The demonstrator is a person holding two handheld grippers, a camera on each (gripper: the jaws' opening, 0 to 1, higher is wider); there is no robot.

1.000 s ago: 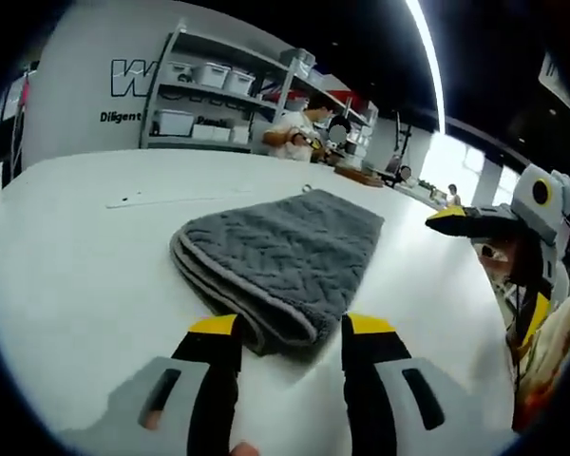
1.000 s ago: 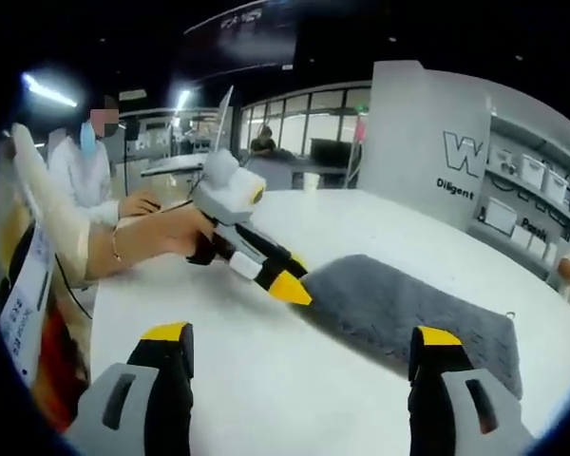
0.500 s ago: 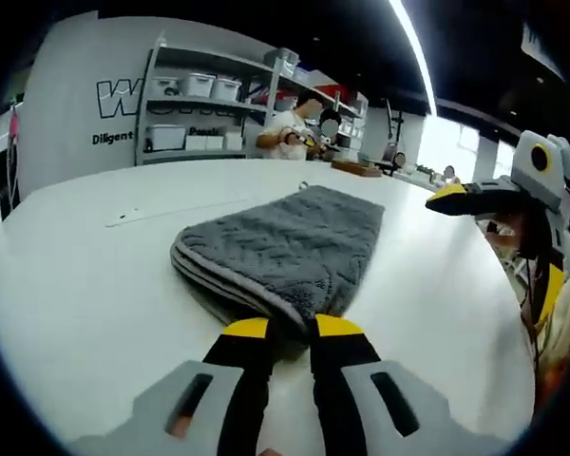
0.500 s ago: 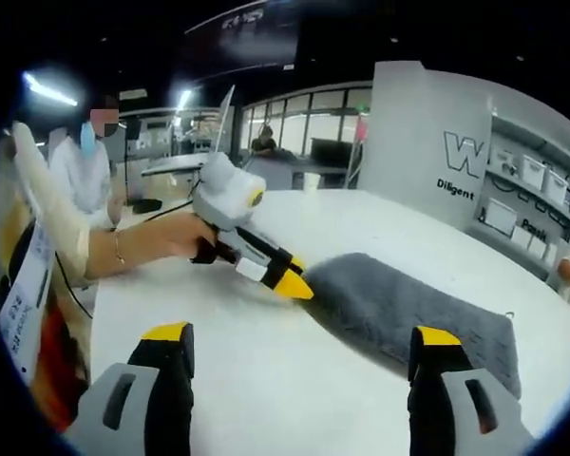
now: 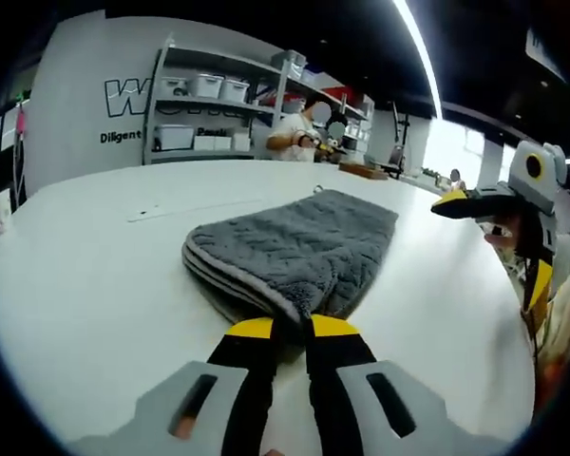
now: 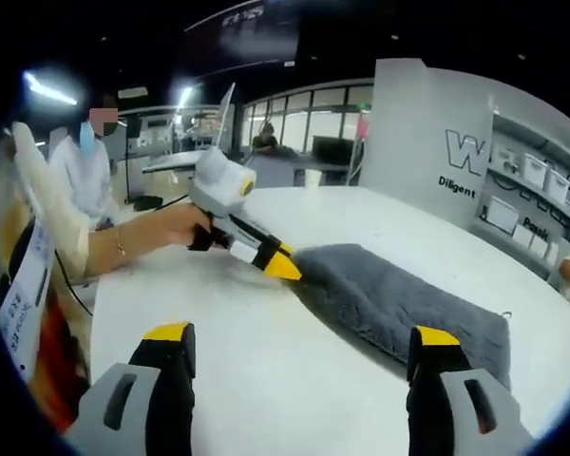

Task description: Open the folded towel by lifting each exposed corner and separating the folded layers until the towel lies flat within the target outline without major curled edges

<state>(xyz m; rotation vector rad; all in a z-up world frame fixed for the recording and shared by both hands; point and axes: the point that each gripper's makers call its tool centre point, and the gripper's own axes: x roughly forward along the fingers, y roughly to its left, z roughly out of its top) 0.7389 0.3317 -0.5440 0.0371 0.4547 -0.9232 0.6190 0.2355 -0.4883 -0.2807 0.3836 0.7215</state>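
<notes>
A folded grey towel [image 5: 299, 245] with a ribbed weave lies on the white table [image 5: 85, 275]. My left gripper [image 5: 292, 330] is shut on the towel's near corner, its yellow-tipped jaws pinching the stacked layers. In the right gripper view the same towel [image 6: 399, 302] stretches to the right, and the left gripper [image 6: 274, 263], held by a person's hand, bites its near end. My right gripper [image 6: 299, 344] stands open above bare table with nothing between its jaws. It shows at the right edge of the left gripper view as a yellow-tipped right gripper [image 5: 470, 201], apart from the towel.
A thin strip [image 5: 185, 206] lies on the table beyond the towel. Shelves with white bins [image 5: 204, 114] stand at the back, with a person [image 5: 304, 128] working beside them. Another seated person [image 6: 81, 180] is past the table's far side in the right gripper view.
My left gripper went from open around the towel's corner to shut on it. The gripped end has drawn slightly toward the gripper. The right gripper stayed open and nearly still.
</notes>
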